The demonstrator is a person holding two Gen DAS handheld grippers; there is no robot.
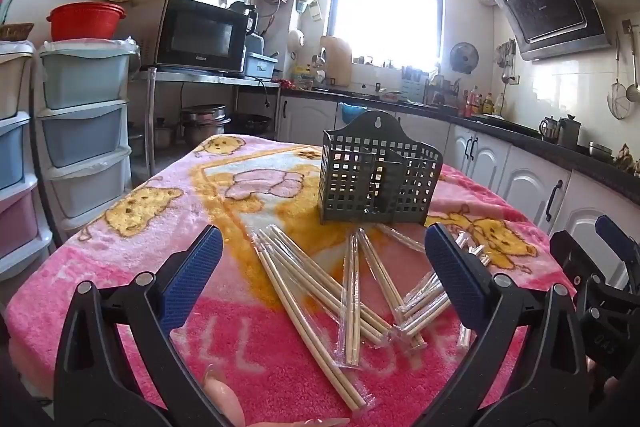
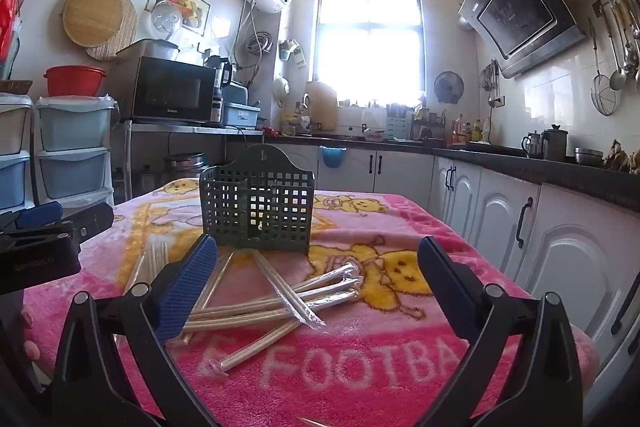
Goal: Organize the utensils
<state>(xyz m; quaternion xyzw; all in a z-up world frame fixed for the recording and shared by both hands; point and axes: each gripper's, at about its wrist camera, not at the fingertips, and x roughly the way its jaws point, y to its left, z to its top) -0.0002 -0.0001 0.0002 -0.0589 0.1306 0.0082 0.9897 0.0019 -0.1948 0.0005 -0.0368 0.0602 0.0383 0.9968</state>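
Observation:
Several pairs of wooden chopsticks in clear wrappers (image 1: pixel 352 291) lie scattered on a pink cartoon blanket (image 1: pixel 132 251) over the table. A dark green perforated utensil holder (image 1: pixel 380 179) stands upright just beyond them. My left gripper (image 1: pixel 324 267) is open and empty, hovering over the near side of the pile. In the right wrist view the chopsticks (image 2: pixel 272 303) lie in front of the holder (image 2: pixel 258 207), and my right gripper (image 2: pixel 316 279) is open and empty above them. The right gripper's body shows at the right edge of the left wrist view (image 1: pixel 600 287).
Stacked plastic drawers (image 1: pixel 84 131) stand left of the table. A microwave (image 1: pixel 200 35) sits on a metal shelf behind. White cabinets (image 2: pixel 500 219) and a dark counter run along the right. The table's right edge (image 2: pixel 520 291) is close to the cabinets.

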